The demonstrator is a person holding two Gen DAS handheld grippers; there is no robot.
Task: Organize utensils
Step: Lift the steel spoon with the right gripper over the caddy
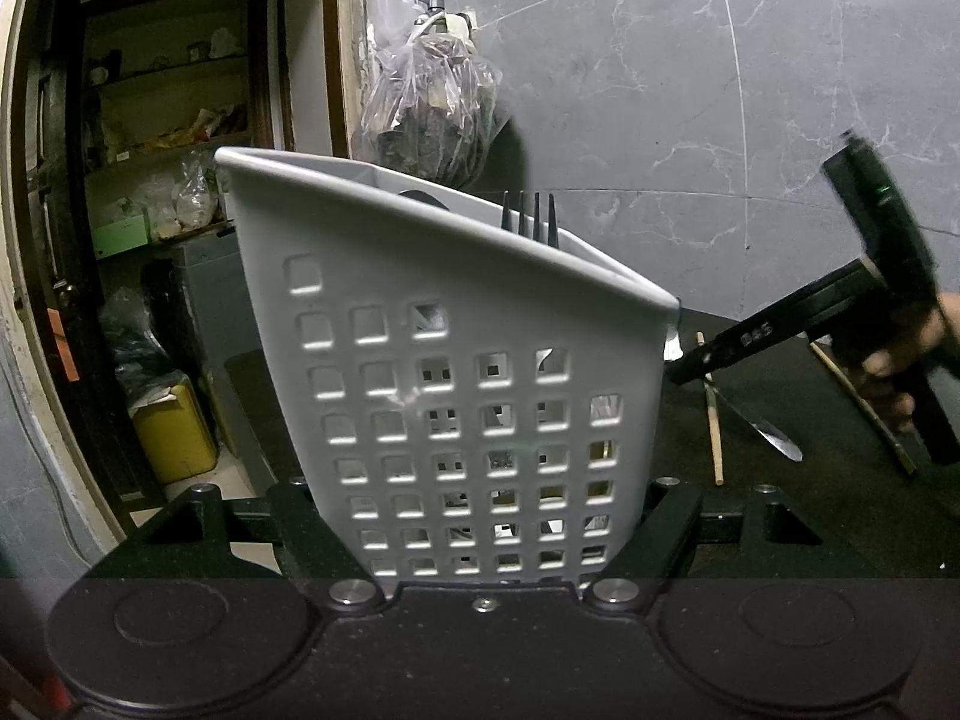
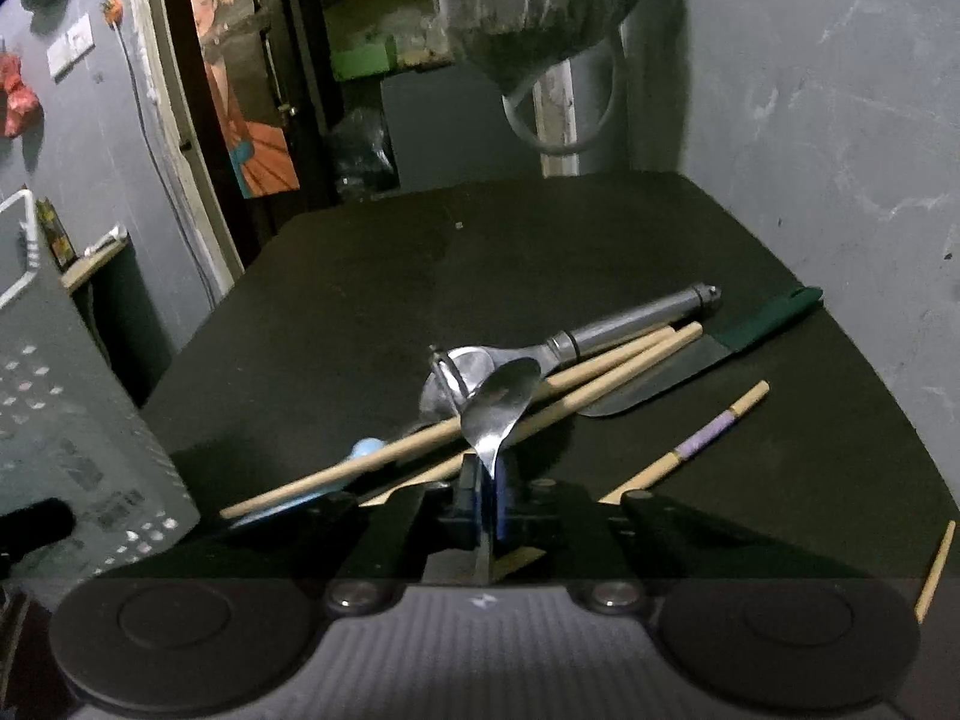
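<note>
Only left wrist view: left gripper (image 1: 489,531) clamps holder (image 1: 456,372), fork (image 1: 531,217) inside. Right view: right gripper (image 2: 487,495) pinches spoon (image 2: 501,402) above chopsticks (image 2: 576,387).

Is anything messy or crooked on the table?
Yes. Chopsticks, a peeler and a knife lie crisscrossed in a heap on the dark table; other chopsticks are scattered apart. The white basket looks tilted.

Left gripper (image 1: 489,534): black angular fingers, round silver screws at the pivots, two circular recessed discs on the black body. Right gripper (image 2: 487,492): same layout, grey ribbed centre panel with small white logo. Seen beside the left gripper: black bar, white digits, green LED, bare hand (image 1: 906,372).
</note>
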